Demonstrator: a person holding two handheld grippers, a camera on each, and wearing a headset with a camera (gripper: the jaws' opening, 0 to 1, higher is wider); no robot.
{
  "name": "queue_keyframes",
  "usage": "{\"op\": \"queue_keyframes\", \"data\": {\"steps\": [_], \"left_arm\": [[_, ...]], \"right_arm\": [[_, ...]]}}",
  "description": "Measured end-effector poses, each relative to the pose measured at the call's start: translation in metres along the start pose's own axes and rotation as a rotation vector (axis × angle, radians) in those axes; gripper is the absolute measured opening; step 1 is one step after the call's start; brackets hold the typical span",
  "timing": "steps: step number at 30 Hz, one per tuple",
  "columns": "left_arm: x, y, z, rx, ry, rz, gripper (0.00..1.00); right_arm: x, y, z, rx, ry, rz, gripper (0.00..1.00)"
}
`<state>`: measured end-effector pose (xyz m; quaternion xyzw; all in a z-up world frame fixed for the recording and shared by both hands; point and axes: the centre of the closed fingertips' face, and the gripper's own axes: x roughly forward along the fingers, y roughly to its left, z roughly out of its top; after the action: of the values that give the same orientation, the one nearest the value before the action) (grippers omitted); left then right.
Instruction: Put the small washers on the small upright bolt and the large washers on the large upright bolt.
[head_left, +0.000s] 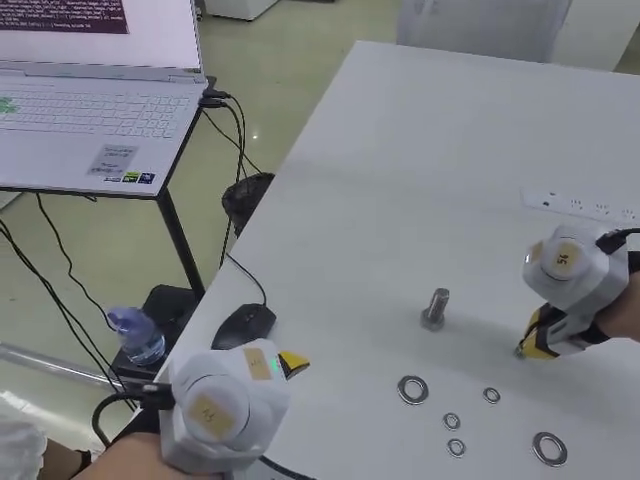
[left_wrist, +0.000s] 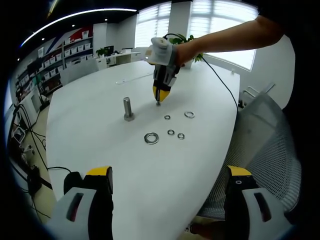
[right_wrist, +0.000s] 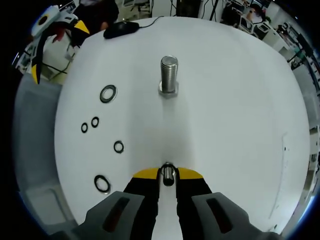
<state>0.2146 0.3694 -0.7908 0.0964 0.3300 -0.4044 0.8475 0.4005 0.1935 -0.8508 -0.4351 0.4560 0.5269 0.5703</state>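
Observation:
The large bolt (head_left: 435, 308) (left_wrist: 128, 109) (right_wrist: 169, 75) stands upright mid-table. My right gripper (head_left: 524, 351) (left_wrist: 158, 100) (right_wrist: 168, 176) is to its right, tips down at the tabletop, shut on the small bolt (right_wrist: 168, 175) (left_wrist: 158, 102). Two large washers (head_left: 413, 389) (head_left: 549, 448) and three small washers (head_left: 491, 395) (head_left: 452, 421) (head_left: 456, 447) lie flat in front of the bolts. The same washers appear in the left gripper view as large washers (left_wrist: 151, 137) (left_wrist: 189, 114) and a small washer (left_wrist: 171, 132). My left gripper (head_left: 290, 362) (left_wrist: 168, 175) hangs open and holds nothing at the near left table edge.
A laptop (head_left: 90, 110) sits on a side table at the left. A black mouse (head_left: 243, 325) lies near the table's left edge, with a water bottle (head_left: 135, 335) below. A power strip (head_left: 580, 205) lies at the far right. A mesh chair (left_wrist: 265, 145) stands beside the table.

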Motion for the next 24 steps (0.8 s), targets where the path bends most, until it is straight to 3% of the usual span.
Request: {"op": "queue_keyframes", "data": {"steps": [24], "left_arm": [[-0.0039, 0.002, -0.0052, -0.006, 0.002, 0.001, 0.91]], "right_arm": [[0.0105, 0.0008, -0.0004, -0.013, 0.011, -0.003, 0.13]]}}
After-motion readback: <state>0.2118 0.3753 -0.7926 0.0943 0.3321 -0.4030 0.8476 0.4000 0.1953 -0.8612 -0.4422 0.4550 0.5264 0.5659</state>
